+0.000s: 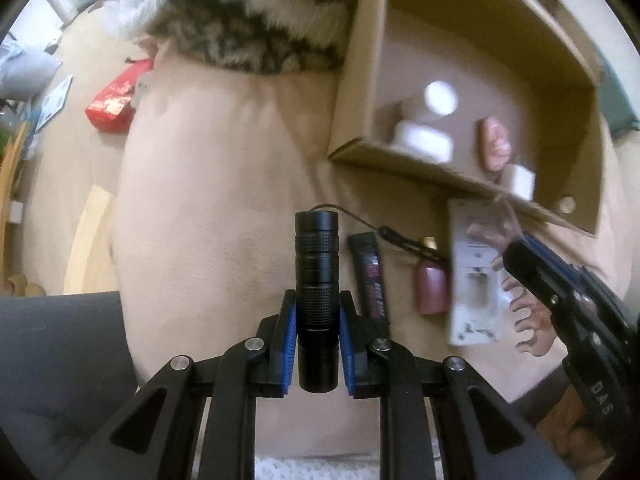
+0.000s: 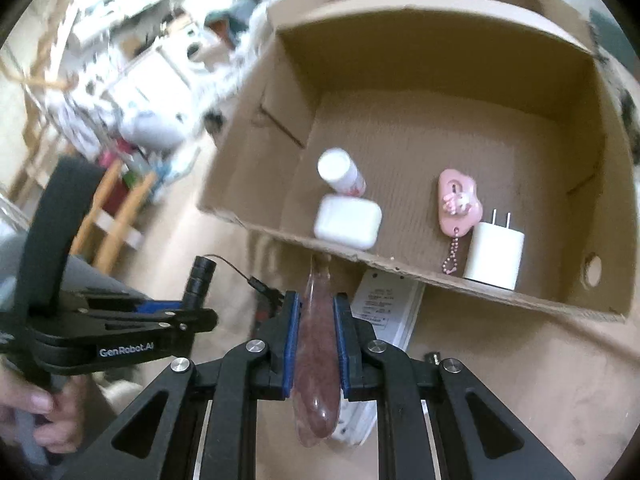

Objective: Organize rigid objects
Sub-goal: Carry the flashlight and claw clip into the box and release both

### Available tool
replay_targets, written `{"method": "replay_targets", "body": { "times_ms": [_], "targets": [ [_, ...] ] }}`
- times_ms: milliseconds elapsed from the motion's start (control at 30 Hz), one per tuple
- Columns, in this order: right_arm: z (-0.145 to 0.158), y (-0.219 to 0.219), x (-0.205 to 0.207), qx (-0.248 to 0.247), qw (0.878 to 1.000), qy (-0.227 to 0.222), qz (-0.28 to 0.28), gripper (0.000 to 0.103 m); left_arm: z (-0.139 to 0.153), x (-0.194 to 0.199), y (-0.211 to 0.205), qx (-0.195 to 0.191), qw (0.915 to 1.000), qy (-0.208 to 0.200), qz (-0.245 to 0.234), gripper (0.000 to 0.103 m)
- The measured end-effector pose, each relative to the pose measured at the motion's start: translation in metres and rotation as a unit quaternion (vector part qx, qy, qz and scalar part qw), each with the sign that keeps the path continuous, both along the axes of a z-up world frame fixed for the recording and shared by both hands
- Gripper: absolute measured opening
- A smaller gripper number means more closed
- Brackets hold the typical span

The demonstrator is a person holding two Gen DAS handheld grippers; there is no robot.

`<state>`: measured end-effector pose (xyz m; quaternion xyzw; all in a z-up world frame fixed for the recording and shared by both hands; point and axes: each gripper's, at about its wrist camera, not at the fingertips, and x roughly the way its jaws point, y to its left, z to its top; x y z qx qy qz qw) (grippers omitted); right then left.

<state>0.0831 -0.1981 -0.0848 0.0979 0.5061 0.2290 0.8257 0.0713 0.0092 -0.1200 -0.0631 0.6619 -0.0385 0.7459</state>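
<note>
My left gripper (image 1: 317, 312) is shut on a black flashlight (image 1: 317, 280), which stands up between the blue pads with its cord trailing right. The same gripper (image 2: 192, 308) and flashlight (image 2: 200, 278) show at the left of the right wrist view. My right gripper (image 2: 316, 312) is shut on a translucent brown hair claw clip (image 2: 316, 360). In the left wrist view its teeth (image 1: 528, 316) hang below that gripper (image 1: 516, 248). Ahead lies an open cardboard box (image 2: 400, 268). It holds a white bottle (image 2: 340, 170), a white case (image 2: 347, 222), a pink keychain charm (image 2: 458, 200) and a white plug charger (image 2: 494, 256).
On the beige surface before the box lie a black bar (image 1: 370, 276), a small pink bottle (image 1: 431, 286) and a flat white device (image 1: 474, 272). A red packet (image 1: 110, 104) and a furry patterned blanket (image 1: 248, 28) lie farther off. A hand (image 2: 40, 412) grips the left gripper's handle.
</note>
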Motion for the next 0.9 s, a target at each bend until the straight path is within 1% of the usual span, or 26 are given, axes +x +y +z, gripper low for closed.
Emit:
{"method": "replay_targets", "body": {
  "times_ms": [100,200,233,300,433,533,700,833,900],
  "targets": [
    [0.019,-0.005,-0.007,0.016,1.000,-0.019,-0.005,0.017,0.021,-0.001,0.002,-0.012,0.9998,-0.014,-0.004,0.017],
    [0.039,-0.012,-0.017,0.028,0.999,-0.042,-0.012,0.017,0.049,0.000,0.003,-0.008,0.9991,-0.043,-0.005,0.017],
    [0.045,-0.008,-0.021,0.027,0.998,-0.050,-0.014,0.017,0.058,0.002,0.003,-0.007,0.9984,-0.056,-0.007,0.017],
    [0.054,-0.009,-0.023,0.030,0.998,-0.058,-0.019,0.017,0.070,0.002,0.000,-0.008,0.9972,-0.073,-0.009,0.017],
    [0.074,-0.021,-0.022,0.039,0.996,-0.080,-0.031,0.017,0.115,0.005,-0.018,-0.015,0.9929,-0.117,-0.013,0.017],
    [0.088,-0.023,-0.012,0.036,0.994,-0.094,-0.042,0.017,0.139,0.011,-0.026,-0.018,0.9897,-0.140,-0.023,0.017],
    [0.108,-0.038,0.003,0.030,0.991,-0.116,-0.059,0.017,0.159,0.036,-0.043,-0.014,0.9853,-0.166,-0.039,0.017],
    [0.116,-0.047,0.018,0.024,0.989,-0.129,-0.067,0.017,0.170,0.057,-0.058,-0.011,0.9830,-0.175,-0.053,0.017],
    [0.117,-0.052,0.028,0.021,0.988,-0.132,-0.072,0.017,0.170,0.071,-0.068,-0.008,0.9815,-0.181,-0.062,0.017]
  ]
}}
